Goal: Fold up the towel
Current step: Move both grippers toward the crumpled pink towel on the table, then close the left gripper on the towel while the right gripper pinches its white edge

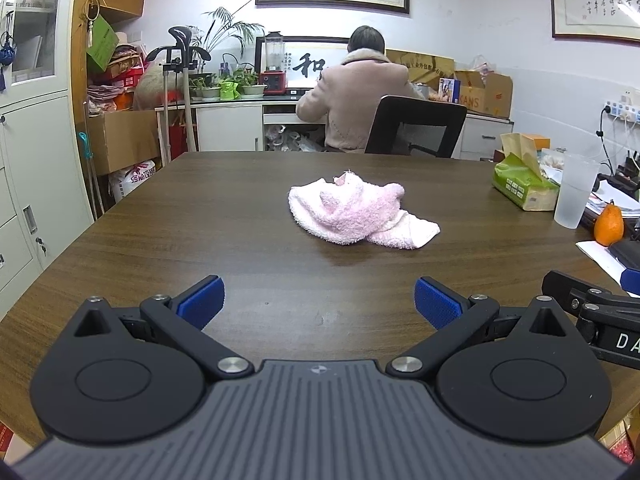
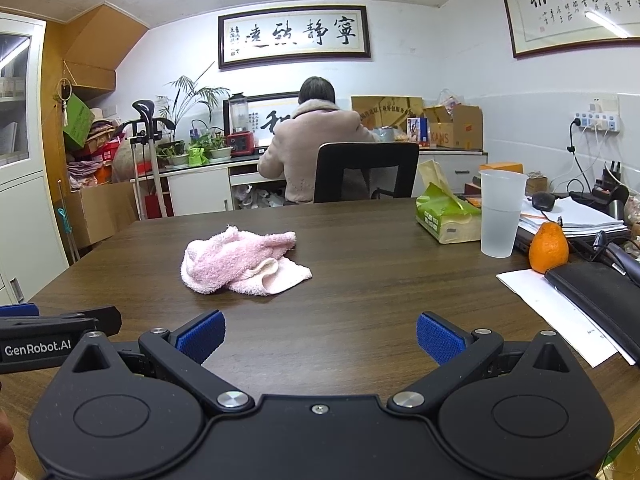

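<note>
2 claws wait side by side over the near edge of the brown table, and we hold both wide open with nothing between the blue pads. Ahead of us the table stretches away to a seated person in a pale coat, back turned, well beyond the far edge.

From our left gripper the pink towel lies straight ahead and a touch to the right, crumpled in a heap with 1 flatter corner pointing rightward and toward us. From our right gripper the same towel sits ahead and clearly off to the left. So we judge the left claw has the more direct line, while the right must cross inward. The heap's long axis runs roughly across our reach, left to right, which suits 1 claw at each end.

Off to the right of our right claw stand a green tissue pack, a frosted cup and an orange, all well apart from the towel. Folding has not begun; we think spreading it flat comes first.
</note>
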### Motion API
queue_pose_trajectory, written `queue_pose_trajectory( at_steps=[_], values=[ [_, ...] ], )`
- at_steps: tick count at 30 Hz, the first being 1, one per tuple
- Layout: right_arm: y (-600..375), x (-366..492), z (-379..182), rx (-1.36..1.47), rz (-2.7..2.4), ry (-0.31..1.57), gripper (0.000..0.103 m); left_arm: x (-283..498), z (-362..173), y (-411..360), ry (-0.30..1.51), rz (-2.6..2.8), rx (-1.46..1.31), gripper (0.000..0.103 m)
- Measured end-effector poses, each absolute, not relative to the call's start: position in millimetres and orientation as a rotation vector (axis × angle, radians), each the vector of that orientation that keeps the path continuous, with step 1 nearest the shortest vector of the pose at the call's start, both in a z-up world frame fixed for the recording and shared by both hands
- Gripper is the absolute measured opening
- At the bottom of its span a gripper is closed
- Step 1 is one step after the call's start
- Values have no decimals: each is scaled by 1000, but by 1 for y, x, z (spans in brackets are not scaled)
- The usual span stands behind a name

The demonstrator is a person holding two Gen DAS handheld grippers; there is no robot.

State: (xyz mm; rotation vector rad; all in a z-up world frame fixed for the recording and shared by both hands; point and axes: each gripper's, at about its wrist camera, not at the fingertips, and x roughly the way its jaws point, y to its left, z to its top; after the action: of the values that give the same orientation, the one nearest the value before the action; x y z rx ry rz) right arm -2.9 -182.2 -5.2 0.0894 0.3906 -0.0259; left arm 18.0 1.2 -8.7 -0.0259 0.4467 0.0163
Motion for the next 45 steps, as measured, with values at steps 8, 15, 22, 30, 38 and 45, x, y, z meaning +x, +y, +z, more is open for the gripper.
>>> queue_pose_trajectory(
  at_steps=[8, 15, 22, 30, 38, 45],
  values=[
    [-181, 0, -6, 76, -24, 393, 102, 21, -11, 3, 452, 13, -27, 103],
    [-184, -1, -8, 106, 25, 406, 102, 24, -16, 8, 457, 24, -20, 103],
    [-190, 7, -6, 130, 82, 415, 102, 39, -11, 25, 466, -14, -59, 103],
    [-193, 38, 19, 120, 152, 383, 102, 78, 14, 32, 452, -48, 11, 103],
    [-185, 93, 21, 66, 184, 439, 102, 146, 13, 25, 513, -107, 136, 103],
    [-179, 139, -5, 30, 213, 522, 85, 188, -1, 18, 533, -161, 185, 103]
  ],
)
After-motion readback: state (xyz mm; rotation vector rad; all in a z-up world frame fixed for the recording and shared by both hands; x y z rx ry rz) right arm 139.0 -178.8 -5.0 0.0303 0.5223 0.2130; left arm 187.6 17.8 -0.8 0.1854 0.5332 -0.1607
